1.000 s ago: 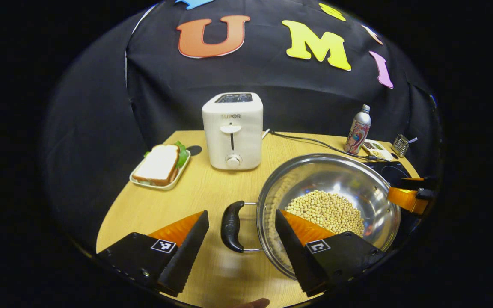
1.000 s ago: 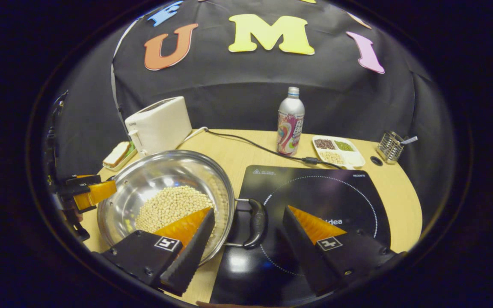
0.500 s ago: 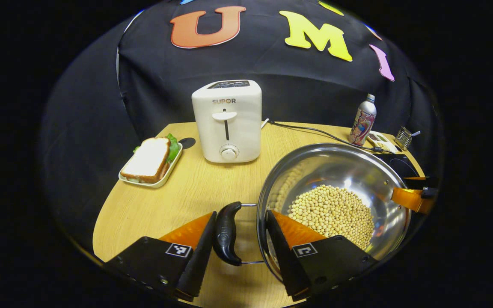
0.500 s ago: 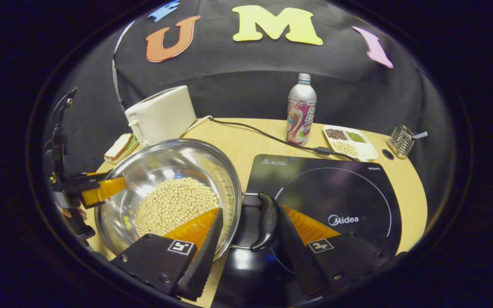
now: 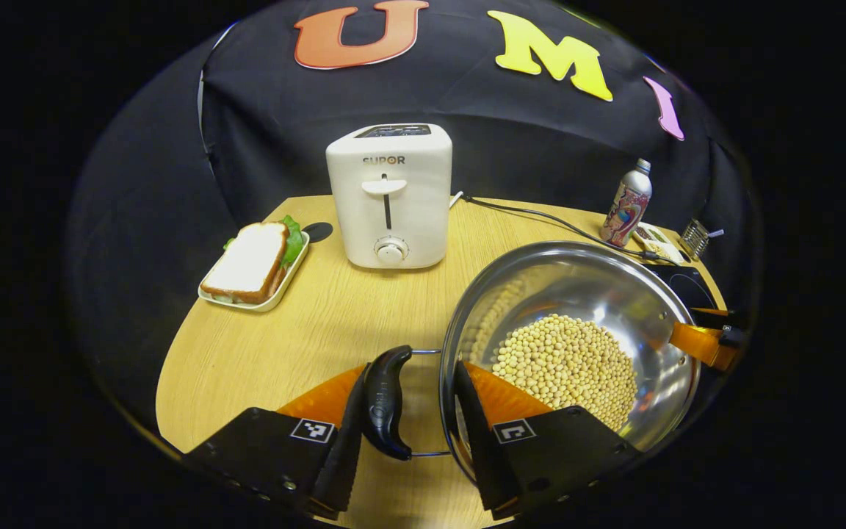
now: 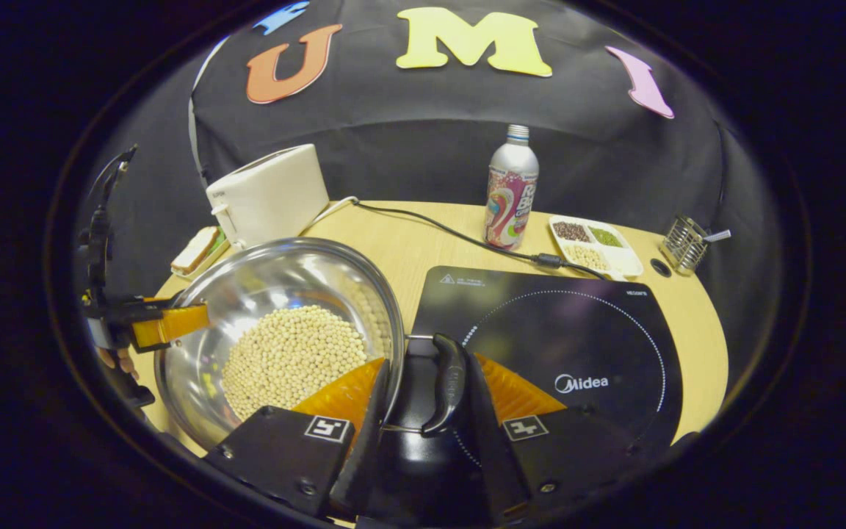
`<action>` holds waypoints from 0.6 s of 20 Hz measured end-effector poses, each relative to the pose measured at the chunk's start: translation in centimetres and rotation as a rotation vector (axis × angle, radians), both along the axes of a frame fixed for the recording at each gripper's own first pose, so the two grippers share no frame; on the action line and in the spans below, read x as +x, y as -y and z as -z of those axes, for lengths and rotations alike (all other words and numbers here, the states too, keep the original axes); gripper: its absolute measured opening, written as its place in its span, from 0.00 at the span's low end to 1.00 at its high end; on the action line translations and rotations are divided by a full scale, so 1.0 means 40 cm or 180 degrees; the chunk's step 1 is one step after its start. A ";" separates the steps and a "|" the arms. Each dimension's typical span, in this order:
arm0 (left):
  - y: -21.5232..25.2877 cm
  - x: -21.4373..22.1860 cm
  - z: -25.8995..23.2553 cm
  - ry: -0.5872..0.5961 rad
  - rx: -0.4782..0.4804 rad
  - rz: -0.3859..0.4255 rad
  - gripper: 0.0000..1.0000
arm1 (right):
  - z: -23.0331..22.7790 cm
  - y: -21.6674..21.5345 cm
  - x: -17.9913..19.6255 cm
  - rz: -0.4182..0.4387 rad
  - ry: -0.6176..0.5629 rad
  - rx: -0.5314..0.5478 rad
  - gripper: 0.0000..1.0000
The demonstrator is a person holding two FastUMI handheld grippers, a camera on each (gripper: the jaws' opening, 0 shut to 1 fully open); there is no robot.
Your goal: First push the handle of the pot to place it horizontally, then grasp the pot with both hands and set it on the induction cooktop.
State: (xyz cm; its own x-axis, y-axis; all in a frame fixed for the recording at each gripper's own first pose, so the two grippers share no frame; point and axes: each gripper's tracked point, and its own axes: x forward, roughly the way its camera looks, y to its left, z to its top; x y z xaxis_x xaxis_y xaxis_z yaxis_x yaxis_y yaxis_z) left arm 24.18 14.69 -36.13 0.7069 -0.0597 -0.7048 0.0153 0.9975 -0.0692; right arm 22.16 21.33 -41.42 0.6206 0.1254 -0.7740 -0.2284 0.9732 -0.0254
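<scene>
At the bottom centre of the left gripper view, the left gripper (image 5: pixel 402 430) has narrowed its fingers since a second ago, when they stood wide apart, and they now sit around the pot's left handle (image 5: pixel 385 402): the outer finger looks to touch the black grip, while the inner finger lies against the rim of the pot (image 5: pixel 570 353); whether both press firmly is hard to tell from here. The right gripper (image 6: pixel 423 430) has closed in the same way at the bottom centre of the right gripper view, bracketing the right handle (image 6: pixel 446 382). This suggests the two-handed grasp is nearly set and the lift comes next. The pot, holding soybeans (image 6: pixel 291 356), sits on the wooden table (image 5: pixel 283 330) at lower right of the left gripper view, its right handle overhanging the edge of the induction cooktop (image 6: pixel 570 345). Both handles lie flat, so the pot's long axis runs handle to handle, across the table toward the cooktop. Farther off stand a toaster (image 5: pixel 390 195) and a sandwich tray (image 5: pixel 250 264).
</scene>
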 end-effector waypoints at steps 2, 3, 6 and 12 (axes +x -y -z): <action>0.005 -0.017 0.005 -0.0093 -0.0044 0.0006 0.60 | -0.012 0.003 0.000 -0.0051 0.0010 -0.0048 0.58; 0.010 -0.028 -0.001 -0.0125 -0.0048 0.0007 0.61 | -0.018 0.004 -0.005 -0.0083 0.0014 -0.0053 0.59; 0.014 -0.050 -0.054 -0.0055 -0.0002 -0.0004 0.60 | -0.062 0.011 -0.027 -0.0142 0.0052 -0.0047 0.56; 0.022 -0.098 -0.198 0.0123 0.0055 -0.0023 0.61 | -0.209 0.032 -0.058 -0.0197 0.0212 0.0008 0.56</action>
